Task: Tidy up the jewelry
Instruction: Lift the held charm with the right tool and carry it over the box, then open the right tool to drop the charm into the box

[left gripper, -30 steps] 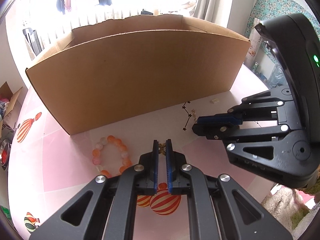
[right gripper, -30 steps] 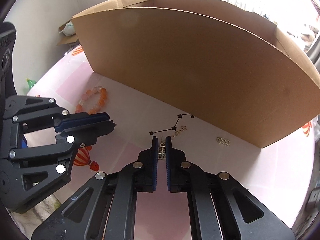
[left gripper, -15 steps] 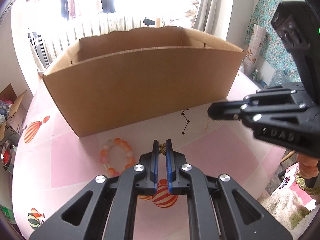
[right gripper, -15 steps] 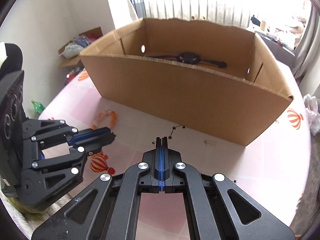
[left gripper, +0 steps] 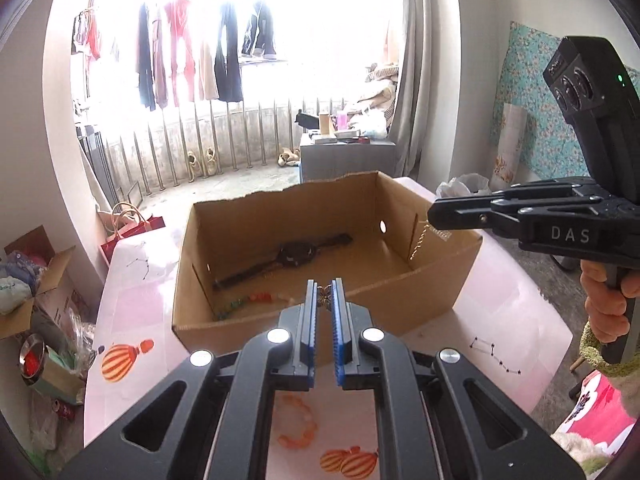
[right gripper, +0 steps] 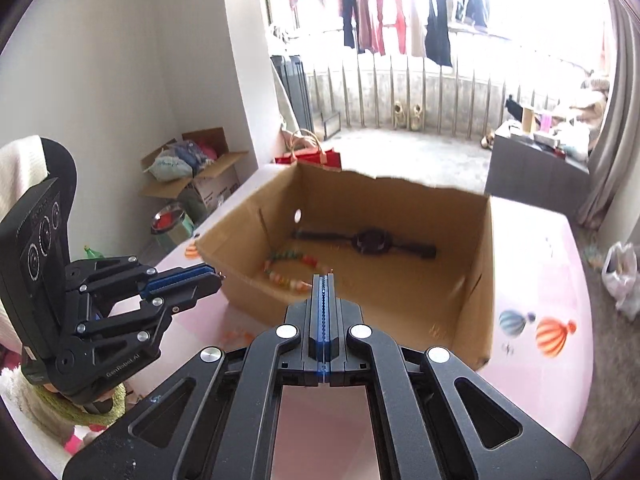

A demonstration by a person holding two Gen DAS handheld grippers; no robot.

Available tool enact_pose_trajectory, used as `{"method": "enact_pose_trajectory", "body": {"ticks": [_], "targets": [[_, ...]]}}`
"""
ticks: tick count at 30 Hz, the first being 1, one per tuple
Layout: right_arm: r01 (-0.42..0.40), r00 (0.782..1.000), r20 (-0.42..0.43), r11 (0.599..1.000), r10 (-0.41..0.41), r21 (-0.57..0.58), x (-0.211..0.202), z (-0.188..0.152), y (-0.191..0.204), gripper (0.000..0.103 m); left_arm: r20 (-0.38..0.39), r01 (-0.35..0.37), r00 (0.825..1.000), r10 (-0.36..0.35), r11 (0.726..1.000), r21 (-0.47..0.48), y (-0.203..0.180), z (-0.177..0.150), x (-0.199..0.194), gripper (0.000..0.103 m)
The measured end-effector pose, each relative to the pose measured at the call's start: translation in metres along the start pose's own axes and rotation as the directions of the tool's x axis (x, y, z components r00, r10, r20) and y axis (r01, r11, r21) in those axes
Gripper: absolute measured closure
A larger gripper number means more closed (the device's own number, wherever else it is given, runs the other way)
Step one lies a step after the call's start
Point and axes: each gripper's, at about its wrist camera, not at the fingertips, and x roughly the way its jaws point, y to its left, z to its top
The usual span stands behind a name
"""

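1. Left gripper: blue pads clamped on a small gold butterfly charm, pinched at the fingertips. The narrow gap between the pads is filled by the charm.
2. Right gripper: pads pressed flat together. In the left wrist view a thin gold chain with a small rectangular pendant hangs from its tip, so it is gripping that chain. In the right gripper's own view the chain is not visible.
3. Both grippers are up above the pink table, at the near wall of the open cardboard box. The left tip is over the near rim. The chain dangles just over the box's right corner.
4. Box contents: black wristwatch lying flat toward the far wall, and a multicoloured bead strand near the near-left corner.
5. On the table outside the box: orange bead bracelet, seen between the left gripper's arms, well short of the box.
6. Tablecloth has hot-air-balloon prints and star-constellation line prints; these are prints, not jewelry.
7. A hand holds the right gripper's handle, with a green knit cuff at the wrist.
8. Background: clothes hanging at a bright window, and open cartons on the floor to the left.
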Motion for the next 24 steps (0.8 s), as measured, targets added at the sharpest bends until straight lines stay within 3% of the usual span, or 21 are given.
{"method": "enact_pose_trajectory", "body": {"ticks": [3, 6, 8, 10, 12, 15, 19, 22, 24], "targets": [[-0.018, 0.999, -0.029, 1.000, 0.019, 0.007, 0.018, 0.019, -0.015, 0.103, -0.047, 0.090, 0.995, -0.092, 0.995, -0.054, 0.011, 0.023, 0.026, 0.098], [-0.045, 0.992, -0.115, 0.998, 0.050, 0.045, 0.043, 0.031, -0.032, 0.103, -0.130, 0.151, 0.978, -0.162, 0.984, -0.092, 0.017, 0.041, 0.064, 0.098], [-0.053, 0.982, -0.176, 0.996, 0.065, 0.072, 0.061, 0.036, -0.042, 0.103, -0.215, 0.194, 0.951, -0.223, 0.970, -0.144, 0.021, 0.050, 0.097, 0.098], [-0.044, 0.971, -0.232, 0.994, 0.065, 0.097, 0.081, 0.040, -0.053, 0.103, -0.293, 0.186, 0.928, -0.230, 0.968, -0.170, 0.021, 0.056, 0.127, 0.098], [-0.031, 0.962, -0.268, 0.993, 0.060, 0.112, 0.093, 0.043, -0.061, 0.103, -0.343, 0.179, 0.910, -0.235, 0.966, -0.186, 0.020, 0.061, 0.150, 0.098], [-0.001, 0.950, -0.309, 0.994, 0.034, 0.108, 0.106, 0.040, -0.069, 0.103, -0.409, 0.187, 0.868, -0.281, 0.949, -0.255, 0.023, 0.069, 0.177, 0.098], [0.024, 0.938, -0.346, 0.993, 0.017, 0.115, 0.113, 0.034, -0.076, 0.099, -0.433, 0.150, 0.857, -0.279, 0.939, -0.309, 0.030, 0.078, 0.195, 0.098], [0.023, 0.940, -0.341, 0.991, 0.022, 0.129, 0.111, 0.031, -0.079, 0.089, -0.426, 0.135, 0.859, -0.285, 0.927, -0.349, 0.036, 0.077, 0.194, 0.098], [0.025, 0.943, -0.332, 0.990, 0.023, 0.139, 0.108, 0.032, -0.082, 0.089, -0.423, 0.123, 0.862, -0.279, 0.925, -0.359, 0.040, 0.075, 0.190, 0.096]]}}
